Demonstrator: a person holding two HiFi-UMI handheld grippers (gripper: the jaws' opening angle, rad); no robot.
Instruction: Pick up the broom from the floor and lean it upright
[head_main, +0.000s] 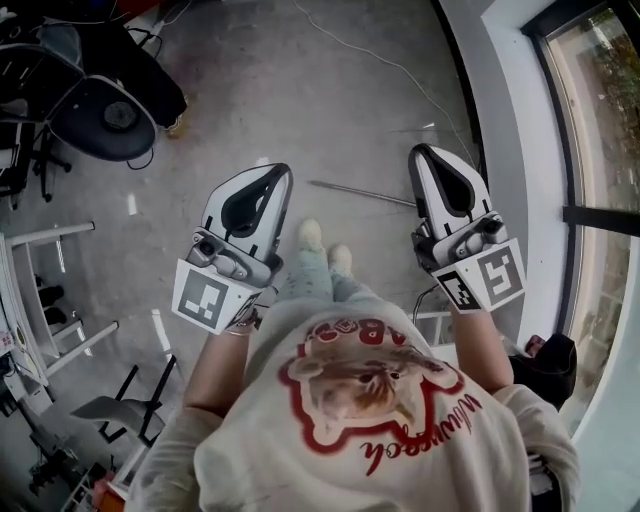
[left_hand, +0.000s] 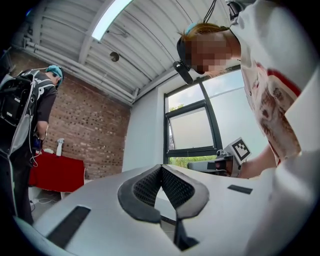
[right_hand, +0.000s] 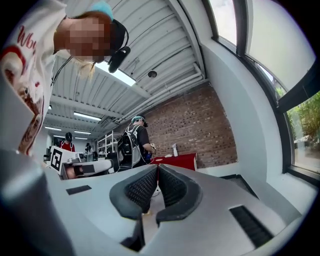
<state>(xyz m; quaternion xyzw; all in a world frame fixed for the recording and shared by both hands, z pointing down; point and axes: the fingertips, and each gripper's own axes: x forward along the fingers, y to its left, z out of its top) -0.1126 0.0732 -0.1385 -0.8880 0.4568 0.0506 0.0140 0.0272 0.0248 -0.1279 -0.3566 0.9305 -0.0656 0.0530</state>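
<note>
A thin silver rod, probably the broom handle (head_main: 360, 193), lies on the grey floor ahead of the person's shoes; its right end is hidden behind my right gripper, and no broom head shows. My left gripper (head_main: 270, 172) and right gripper (head_main: 424, 152) are held side by side at waist height, well above the floor, one on each side of the rod. The left gripper (left_hand: 161, 167) has its ribbed pads meeting at the tips, with nothing between them. The right gripper (right_hand: 156, 166) is also shut and holds nothing.
A black office chair (head_main: 105, 118) stands at the far left and a white cable (head_main: 380, 60) trails over the floor ahead. A window wall (head_main: 590, 150) runs along the right. White rack legs (head_main: 50, 290) are at the left. A person with a backpack (right_hand: 132, 145) stands by a red table (right_hand: 175, 161).
</note>
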